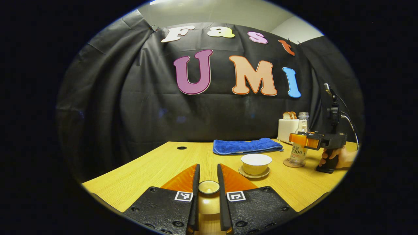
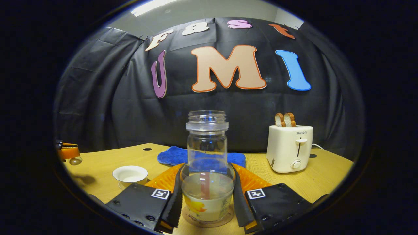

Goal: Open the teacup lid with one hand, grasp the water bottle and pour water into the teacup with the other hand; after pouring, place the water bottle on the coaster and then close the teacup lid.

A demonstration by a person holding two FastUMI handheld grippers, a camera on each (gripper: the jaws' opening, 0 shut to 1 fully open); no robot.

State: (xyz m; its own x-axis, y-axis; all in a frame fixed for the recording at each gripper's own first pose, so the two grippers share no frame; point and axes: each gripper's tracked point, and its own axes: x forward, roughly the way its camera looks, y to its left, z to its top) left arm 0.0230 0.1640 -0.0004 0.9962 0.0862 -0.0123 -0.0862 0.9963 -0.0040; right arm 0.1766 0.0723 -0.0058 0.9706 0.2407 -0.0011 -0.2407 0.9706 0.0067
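Note:
My left gripper (image 1: 208, 169) is shut on the knob of the cream teacup lid (image 1: 209, 188), holding it above the table to the left of the cup. The open teacup (image 1: 256, 162) sits on its saucer (image 1: 254, 174); it shows again as the teacup (image 2: 130, 174). The clear water bottle (image 2: 207, 153), uncapped and holding a little water, stands upright on the round coaster (image 2: 205, 222). My right gripper (image 2: 207, 166) is shut around its lower body. From the left gripper view, the right gripper (image 1: 302, 139) and a hand are at the bottle (image 1: 299, 150).
A folded blue towel (image 1: 246, 146) lies behind the cup. A white toaster (image 2: 290, 148) with two bread slices stands at the back right. The left gripper (image 2: 68, 152) with the lid hangs at the far left of the right gripper view. The wooden table (image 1: 147, 173) has a cable hole at the back.

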